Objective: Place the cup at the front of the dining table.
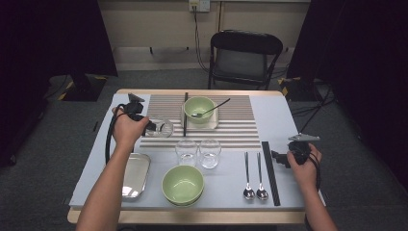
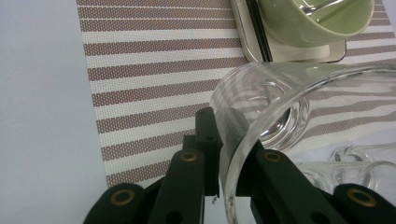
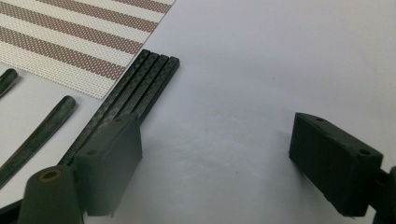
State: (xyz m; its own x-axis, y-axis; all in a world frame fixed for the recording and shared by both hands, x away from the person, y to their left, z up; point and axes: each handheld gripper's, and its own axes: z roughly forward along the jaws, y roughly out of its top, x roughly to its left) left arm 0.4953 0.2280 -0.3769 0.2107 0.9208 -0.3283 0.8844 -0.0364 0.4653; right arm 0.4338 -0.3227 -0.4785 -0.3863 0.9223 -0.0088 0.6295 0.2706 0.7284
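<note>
A: Left tongs (image 1: 155, 126) status?

B: Clamped on the rim of a clear glass (image 1: 161, 127). In the left gripper view the glass (image 2: 266, 116) wall sits between the two jaws, one inside the rim, one outside. The glass is tipped, mouth towards the camera.

A: Where's that on the table (image 1: 284, 120)?

B: Far left, over the near-left corner of the striped placemat (image 1: 231, 130). Can't tell whether its base touches the mat.

A: Right tongs (image 1: 275, 158)?

B: Jaws wide apart, holding nothing. The right gripper view shows bare table between them, with the black chopsticks (image 3: 135, 93) just beside one jaw. They hover at the right edge of the table, right of the chopsticks (image 1: 270, 173).

A: Rest of the layout?

B: Far centre of the mat: green bowl (image 1: 199, 109) on a small tray (image 1: 212, 123), with a utensil (image 1: 214, 108) resting in it and a dark stick (image 1: 185, 114) lying along its left side. Just near of the mat: two more glasses (image 1: 198, 152), side by side. Near edge: second green bowl (image 1: 183, 184), a metal tray (image 1: 134, 175) to its left, two spoons (image 1: 255, 178) to its right between bowl and chopsticks.
</note>
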